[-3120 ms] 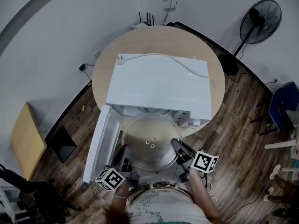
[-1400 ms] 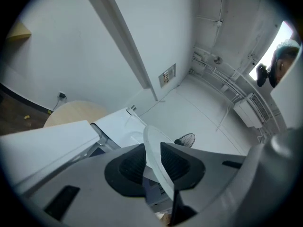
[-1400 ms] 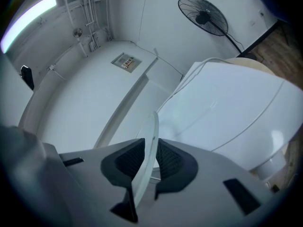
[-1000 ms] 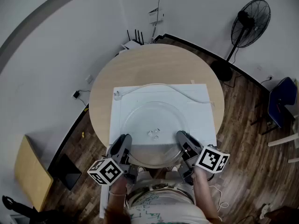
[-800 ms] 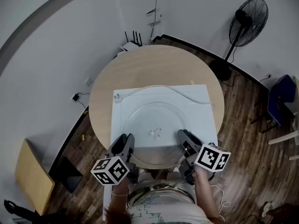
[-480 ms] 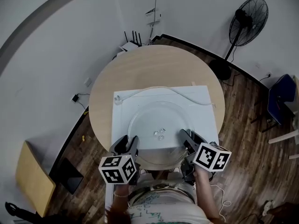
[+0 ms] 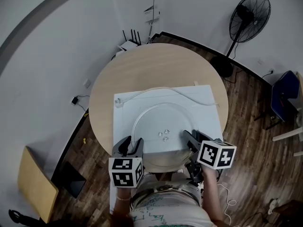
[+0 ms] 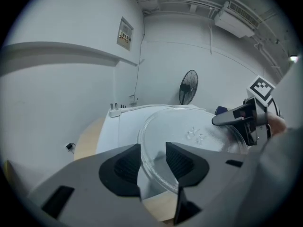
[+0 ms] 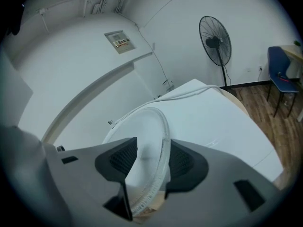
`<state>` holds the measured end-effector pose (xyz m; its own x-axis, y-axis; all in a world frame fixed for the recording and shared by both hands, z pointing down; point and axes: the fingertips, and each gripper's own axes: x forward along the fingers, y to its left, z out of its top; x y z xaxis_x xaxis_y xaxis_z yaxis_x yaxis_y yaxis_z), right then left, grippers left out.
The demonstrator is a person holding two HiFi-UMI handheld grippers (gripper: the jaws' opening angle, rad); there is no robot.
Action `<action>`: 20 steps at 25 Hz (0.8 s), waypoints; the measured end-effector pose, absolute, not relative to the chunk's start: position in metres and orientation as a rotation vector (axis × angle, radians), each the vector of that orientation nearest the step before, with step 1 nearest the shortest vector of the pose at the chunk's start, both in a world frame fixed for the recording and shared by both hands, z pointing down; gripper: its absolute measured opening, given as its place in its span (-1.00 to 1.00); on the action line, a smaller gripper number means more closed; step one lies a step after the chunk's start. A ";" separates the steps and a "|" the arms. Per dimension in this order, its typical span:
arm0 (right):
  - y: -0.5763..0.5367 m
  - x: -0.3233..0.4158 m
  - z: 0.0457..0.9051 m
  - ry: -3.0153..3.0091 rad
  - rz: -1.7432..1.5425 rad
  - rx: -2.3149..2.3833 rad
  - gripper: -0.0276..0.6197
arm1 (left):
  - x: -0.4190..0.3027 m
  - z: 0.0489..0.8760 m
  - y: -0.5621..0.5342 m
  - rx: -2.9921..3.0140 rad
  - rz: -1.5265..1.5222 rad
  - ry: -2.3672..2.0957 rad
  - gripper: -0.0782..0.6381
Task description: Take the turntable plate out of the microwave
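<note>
The clear glass turntable plate (image 7: 163, 135) lies on the white microwave's top (image 7: 124, 109), its near edge overhanging the front. My left gripper (image 7: 131, 146) is at the plate's near left rim and my right gripper (image 7: 190, 139) at its near right rim. In the left gripper view the plate (image 8: 199, 131) has its rim between my left gripper's (image 8: 152, 167) opening jaws, with a gap beside the rim. In the right gripper view the plate's (image 9: 147, 136) edge stands between my right gripper's (image 9: 150, 167) opening jaws, also loose.
The microwave sits on a round wooden table (image 7: 156, 65), its power cord (image 7: 161, 90) draped over the top. A standing fan (image 7: 249, 11) and a blue chair (image 7: 284, 98) are off to the right on the wooden floor.
The plate has sunk away from the camera onto the microwave's top. My left gripper has rolled so that its cube faces up. Both pairs of jaws have spread wider round the rim.
</note>
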<state>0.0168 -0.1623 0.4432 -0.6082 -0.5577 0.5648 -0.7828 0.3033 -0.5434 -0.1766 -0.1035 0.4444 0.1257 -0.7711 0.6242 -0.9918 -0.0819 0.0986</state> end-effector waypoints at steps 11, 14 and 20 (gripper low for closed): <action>-0.160 0.007 0.448 -2.135 1.033 1.060 -0.21 | -0.185 0.446 -0.108 1.934 0.775 -1.610 -0.33; -0.159 0.006 0.451 -2.065 0.887 1.037 -0.21 | -0.190 0.444 -0.113 1.955 0.793 -1.611 -0.33; -0.170 -0.003 0.451 -2.034 0.777 1.038 -0.18 | -0.197 0.445 -0.121 1.987 0.804 -1.607 -0.32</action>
